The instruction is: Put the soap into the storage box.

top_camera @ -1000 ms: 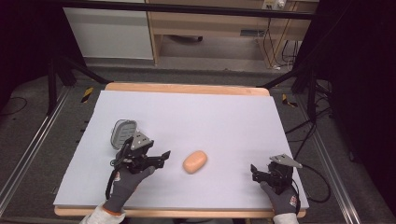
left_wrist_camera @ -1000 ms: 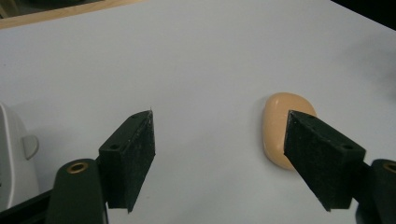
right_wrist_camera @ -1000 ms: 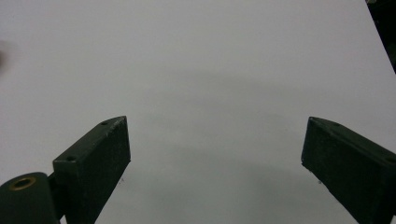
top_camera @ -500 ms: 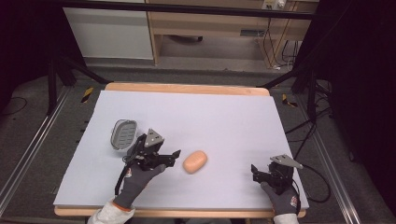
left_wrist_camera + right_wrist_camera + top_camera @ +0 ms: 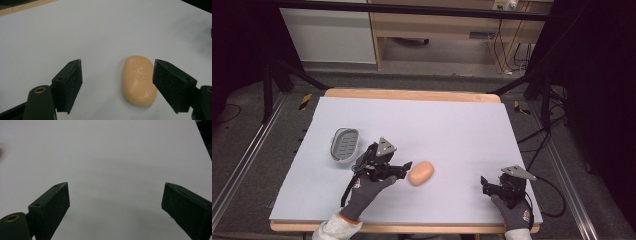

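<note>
1. Table [image 5: 452,125]: pale lavender-white sheet over a wooden top, wood edge visible along the far and near sides.
2. Bar of soap [image 5: 420,173]: peach-orange, oval, lying flat on the sheet, left of centre and toward the near edge. Embossed mark on top face, seen in the left gripper view [image 5: 138,79]; mark too faint to read.
3. Soap dish [image 5: 345,144]: grey, ribbed, oval; resting on the sheet left of and behind the left gripper, apart from the soap.
4. Left gripper [image 5: 406,168]: held in a grey-gloved hand [image 5: 364,191], pointing right toward the soap. Jaws spread wide, gripping nothing. In the left gripper view [image 5: 117,82], soap lies between the jaws, close against the right-hand jaw, well apart from the left-hand one. Contact with the right-hand jaw: cannot tell.
5. Right gripper [image 5: 485,184]: near the front right corner of the sheet, held in a gloved hand [image 5: 511,210], well apart from the soap. Jaws wide apart in the right gripper view [image 5: 115,202]; bare sheet and shadow between them, nothing held.
6. Cable [image 5: 552,192]: black, trailing from the right gripper off the table's right edge.
</note>
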Demonstrator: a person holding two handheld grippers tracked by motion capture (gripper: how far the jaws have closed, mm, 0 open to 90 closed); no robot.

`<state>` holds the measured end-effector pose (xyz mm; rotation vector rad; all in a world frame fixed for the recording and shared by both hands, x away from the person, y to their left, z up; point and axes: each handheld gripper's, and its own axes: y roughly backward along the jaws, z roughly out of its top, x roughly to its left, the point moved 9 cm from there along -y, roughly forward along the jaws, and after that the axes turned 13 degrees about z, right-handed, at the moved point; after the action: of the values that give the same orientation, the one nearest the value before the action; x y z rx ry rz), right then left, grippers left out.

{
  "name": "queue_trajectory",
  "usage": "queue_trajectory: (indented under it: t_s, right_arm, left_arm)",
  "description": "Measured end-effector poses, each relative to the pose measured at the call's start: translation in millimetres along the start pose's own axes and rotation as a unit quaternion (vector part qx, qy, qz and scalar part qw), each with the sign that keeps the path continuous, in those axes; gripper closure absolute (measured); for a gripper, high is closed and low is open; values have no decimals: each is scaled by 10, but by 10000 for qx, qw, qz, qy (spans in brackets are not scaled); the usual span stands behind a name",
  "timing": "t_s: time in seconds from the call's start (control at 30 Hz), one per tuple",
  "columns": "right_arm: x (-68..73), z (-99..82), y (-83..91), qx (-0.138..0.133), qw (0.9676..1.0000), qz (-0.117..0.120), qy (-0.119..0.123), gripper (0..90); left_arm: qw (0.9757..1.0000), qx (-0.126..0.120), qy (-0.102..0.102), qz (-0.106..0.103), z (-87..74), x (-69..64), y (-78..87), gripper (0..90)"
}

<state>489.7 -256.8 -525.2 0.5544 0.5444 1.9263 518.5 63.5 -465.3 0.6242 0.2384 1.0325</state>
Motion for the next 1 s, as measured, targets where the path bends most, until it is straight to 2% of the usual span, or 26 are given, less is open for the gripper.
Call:
queue_trajectory:
  t_s: [0.07, 0.3, 1.0]
  right_arm:
    - [0, 1, -2, 3, 10000, -5, 2, 82]
    - [3, 3, -1, -8, 10000, -15, 8, 81]
    - [6, 3, -5, -6, 10000, 10, 15, 80]
  left_arm:
    - [10000, 3, 9, -2, -2, -23, -22, 229]
    - [9997, 142, -192, -64, -39, -117, -84, 229]
    - [9981, 372, -437, -219, -56, -352, -247, 223]
